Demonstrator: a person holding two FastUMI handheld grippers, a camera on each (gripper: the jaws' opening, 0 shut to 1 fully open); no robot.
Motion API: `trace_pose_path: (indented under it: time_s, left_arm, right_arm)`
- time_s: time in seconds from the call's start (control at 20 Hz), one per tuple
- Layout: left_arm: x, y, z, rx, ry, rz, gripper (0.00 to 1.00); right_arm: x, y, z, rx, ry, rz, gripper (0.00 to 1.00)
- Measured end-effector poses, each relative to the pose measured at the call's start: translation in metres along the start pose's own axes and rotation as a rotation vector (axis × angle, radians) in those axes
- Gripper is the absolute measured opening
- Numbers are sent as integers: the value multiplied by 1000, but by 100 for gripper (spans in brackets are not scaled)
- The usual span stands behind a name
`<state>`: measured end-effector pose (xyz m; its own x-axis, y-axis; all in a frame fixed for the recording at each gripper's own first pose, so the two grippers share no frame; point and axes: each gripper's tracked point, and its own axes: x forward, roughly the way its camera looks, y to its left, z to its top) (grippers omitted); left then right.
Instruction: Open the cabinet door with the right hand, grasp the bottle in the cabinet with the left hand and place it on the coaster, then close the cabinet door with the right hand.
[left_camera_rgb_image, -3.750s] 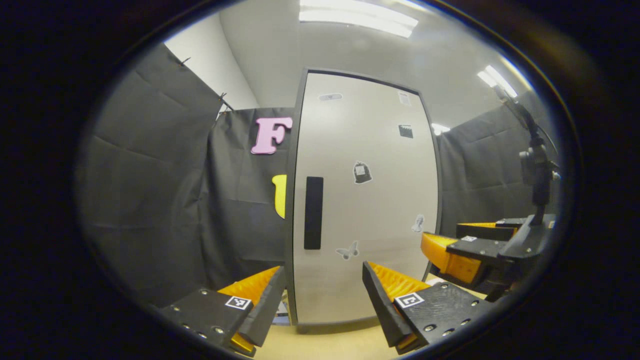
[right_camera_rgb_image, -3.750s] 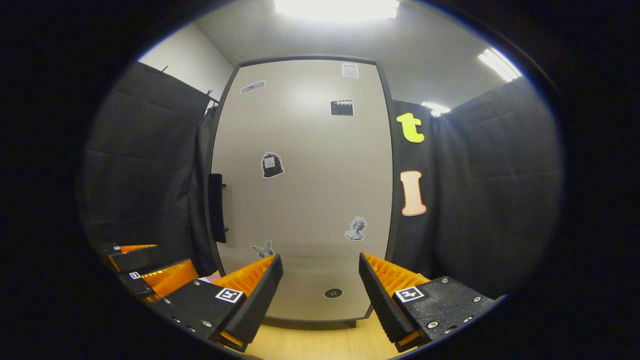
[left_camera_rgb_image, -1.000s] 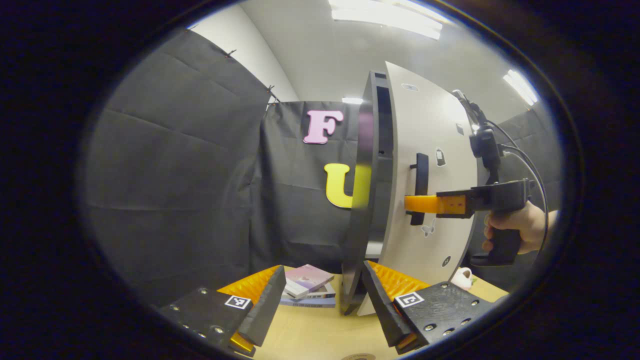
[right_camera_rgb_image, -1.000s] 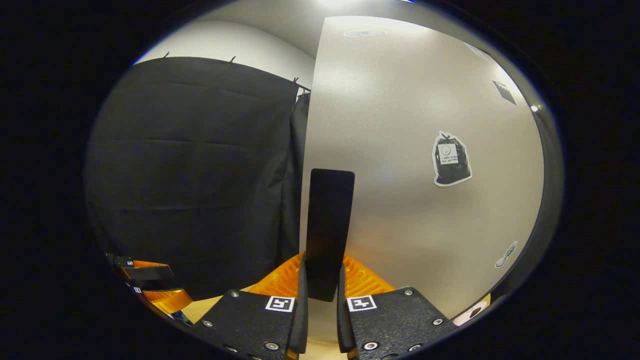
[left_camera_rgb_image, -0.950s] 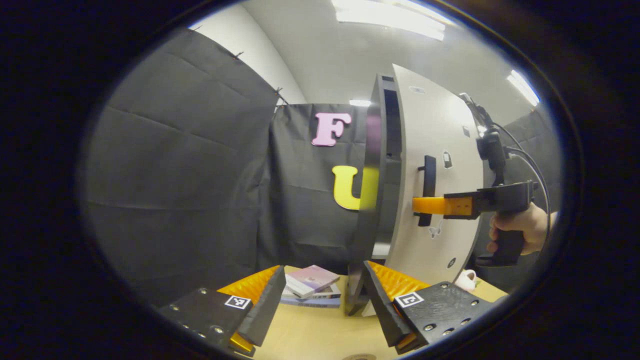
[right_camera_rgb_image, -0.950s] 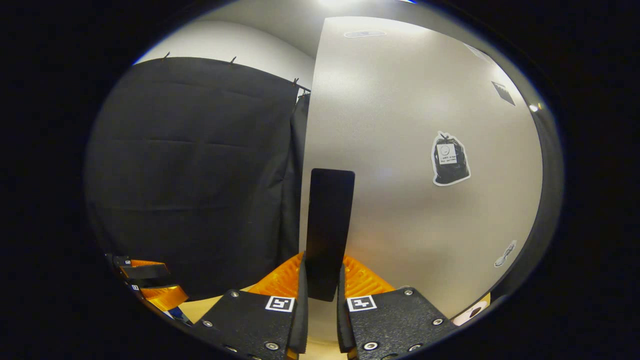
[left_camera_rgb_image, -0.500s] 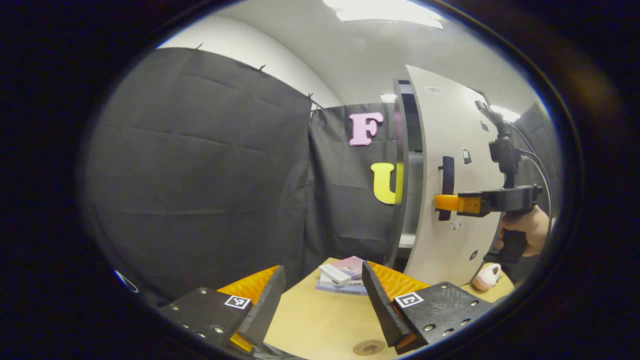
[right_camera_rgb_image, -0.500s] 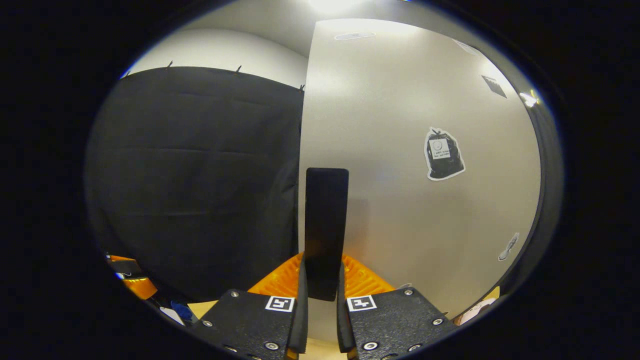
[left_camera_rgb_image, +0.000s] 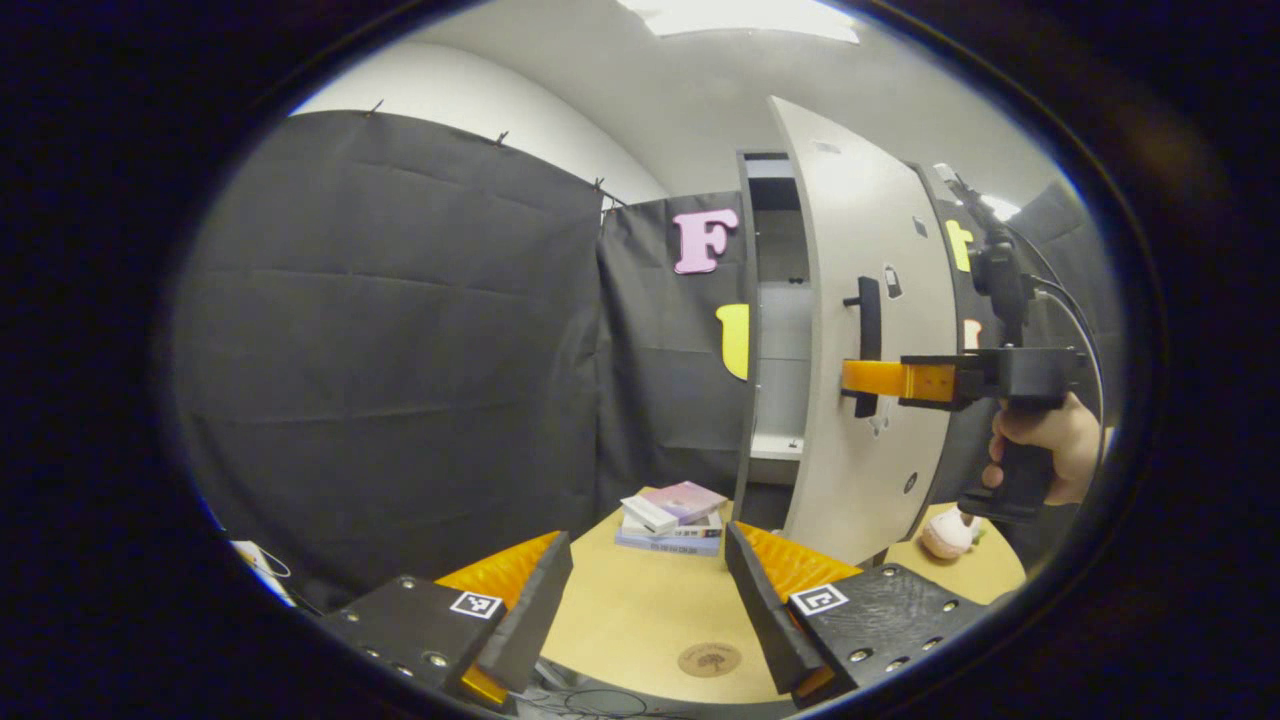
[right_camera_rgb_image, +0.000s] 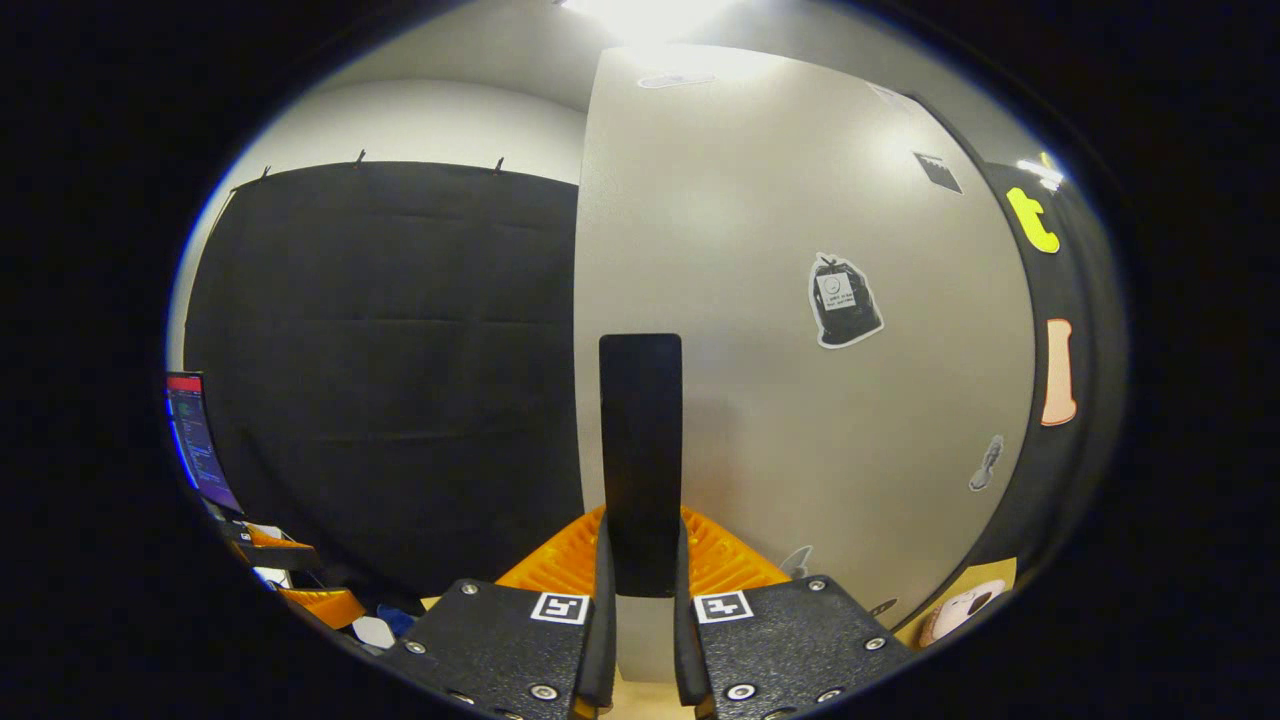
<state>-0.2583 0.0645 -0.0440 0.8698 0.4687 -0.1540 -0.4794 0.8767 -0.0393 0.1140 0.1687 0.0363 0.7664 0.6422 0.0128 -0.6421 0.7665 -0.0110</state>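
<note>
Pinching the black handle, our right gripper holds the stiff cabinet door ajar; left gripper fingers spread above the coaster. Beyond the door, no bottle visible yet; probably light, slippery, best taken mid-body.

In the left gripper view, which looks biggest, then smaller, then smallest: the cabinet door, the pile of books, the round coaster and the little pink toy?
1. cabinet door, by far
2. pile of books
3. coaster and pink toy look about alike; the coaster lies nearer the camera, so I won't rank them.
</note>
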Motion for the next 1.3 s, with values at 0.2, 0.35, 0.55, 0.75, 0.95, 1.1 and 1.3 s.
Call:
trace_pose_path:
  time_s: [0.2,0.35,0.55,0.75,0.95,1.1,1.3]
  left_arm:
    - [-6,-19,10,-9,-12,-20,93]
    - [-10,-33,10,3,-12,-36,93]
    - [-8,-66,12,28,-2,-61,93]
    - [0,-99,5,52,30,-99,88]
    - [8,-121,6,67,44,-133,93]
    - [18,-138,8,150,56,-176,93]
    - [55,-169,12,159,46,-242,93]
  right_arm:
    - [-2,-8,-3,17,-8,-9,24]
    - [-3,-5,6,26,-6,-46,24]
    - [-4,2,23,-23,6,-133,26]
    - [-12,4,35,-5,-2,-209,23]
    - [-12,-2,40,-56,-15,-300,23]
    - [-19,-7,46,-128,-39,-365,21]
    - [-30,-19,56,-249,-69,-464,23]
